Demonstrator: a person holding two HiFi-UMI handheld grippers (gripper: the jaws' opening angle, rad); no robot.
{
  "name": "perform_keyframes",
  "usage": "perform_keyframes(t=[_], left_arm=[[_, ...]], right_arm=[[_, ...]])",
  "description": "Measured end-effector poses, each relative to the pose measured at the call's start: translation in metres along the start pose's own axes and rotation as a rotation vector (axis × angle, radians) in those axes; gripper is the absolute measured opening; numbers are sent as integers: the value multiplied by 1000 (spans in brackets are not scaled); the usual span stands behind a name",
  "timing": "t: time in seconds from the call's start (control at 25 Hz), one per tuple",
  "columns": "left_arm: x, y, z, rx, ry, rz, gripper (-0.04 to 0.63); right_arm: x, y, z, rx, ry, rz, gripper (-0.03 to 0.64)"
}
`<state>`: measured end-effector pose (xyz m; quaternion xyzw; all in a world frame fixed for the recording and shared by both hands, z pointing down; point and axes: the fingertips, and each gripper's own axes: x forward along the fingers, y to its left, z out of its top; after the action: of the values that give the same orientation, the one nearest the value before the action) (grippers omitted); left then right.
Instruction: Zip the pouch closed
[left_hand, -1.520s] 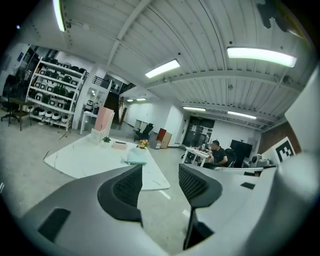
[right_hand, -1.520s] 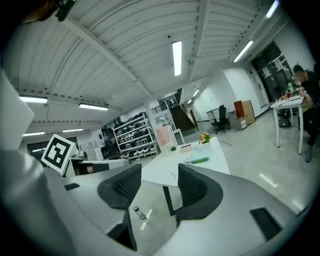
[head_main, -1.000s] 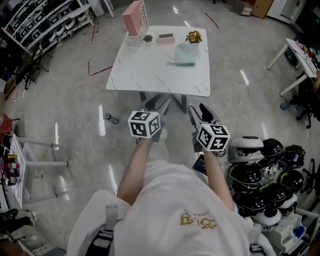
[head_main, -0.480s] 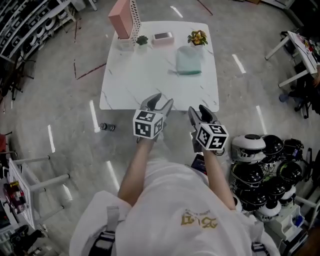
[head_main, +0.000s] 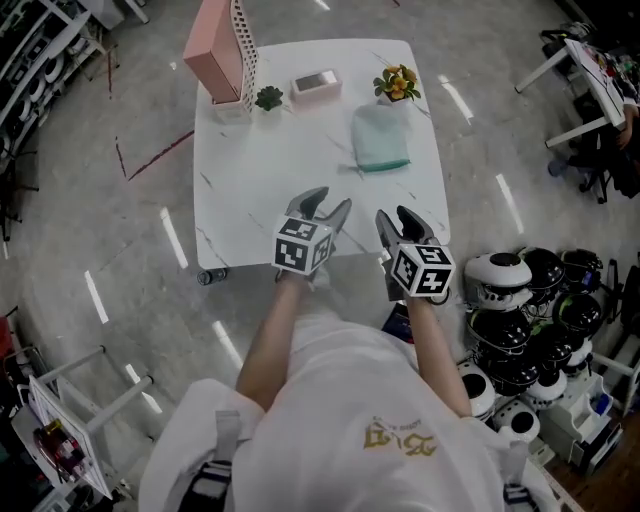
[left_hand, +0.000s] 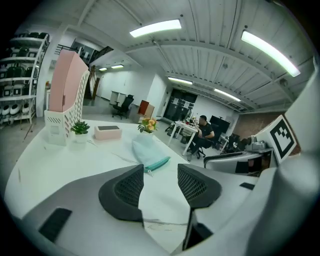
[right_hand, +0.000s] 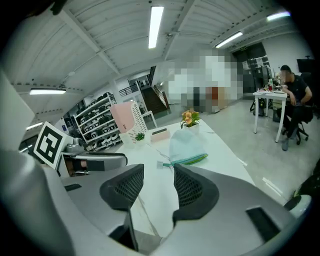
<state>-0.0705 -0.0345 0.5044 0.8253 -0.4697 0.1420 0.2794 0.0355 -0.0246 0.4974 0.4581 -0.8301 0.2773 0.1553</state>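
Holding my left gripper (head_main: 328, 203) and right gripper (head_main: 398, 217) with fingers apart and empty near the tabletop (head_main: 290, 150) edge, I see the pouch (head_main: 381, 138) lying flat well ahead; it looks soft and light, so I'd pin the cloth and pull its zip tab (right_hand: 161, 164).

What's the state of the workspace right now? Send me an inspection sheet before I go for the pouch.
Surface: white marbled table, mostly bare.
Job's things: mint pouch lies flat at the far right, untouched; its zip edge faces the person, and how far it is closed cannot be told.
Clutter: pink file holder, small potted plant, pink box and flower pot, all along the far edge.
Grippers: left gripper and right gripper are open and empty, over the near edge, short of the pouch.
Cables: nothing seen.
Surroundings: helmets on the floor at right; shelving racks to the left.
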Motion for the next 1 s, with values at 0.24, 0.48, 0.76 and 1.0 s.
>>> perform_keyframes(t=[0.24, 0.48, 0.76, 1.0], left_arm=[[16, 24, 3, 7, 29, -52, 230], [25, 31, 4, -23, 47, -92, 230], [39, 37, 3, 34, 93, -84, 232], [54, 48, 6, 49, 129, -74, 232]], right_arm=[[26, -6, 3, -24, 21, -60, 195], [39, -6, 12, -34, 24, -50, 186], [57, -17, 8, -17, 38, -39, 186], [77, -22, 1, -23, 89, -28, 189]])
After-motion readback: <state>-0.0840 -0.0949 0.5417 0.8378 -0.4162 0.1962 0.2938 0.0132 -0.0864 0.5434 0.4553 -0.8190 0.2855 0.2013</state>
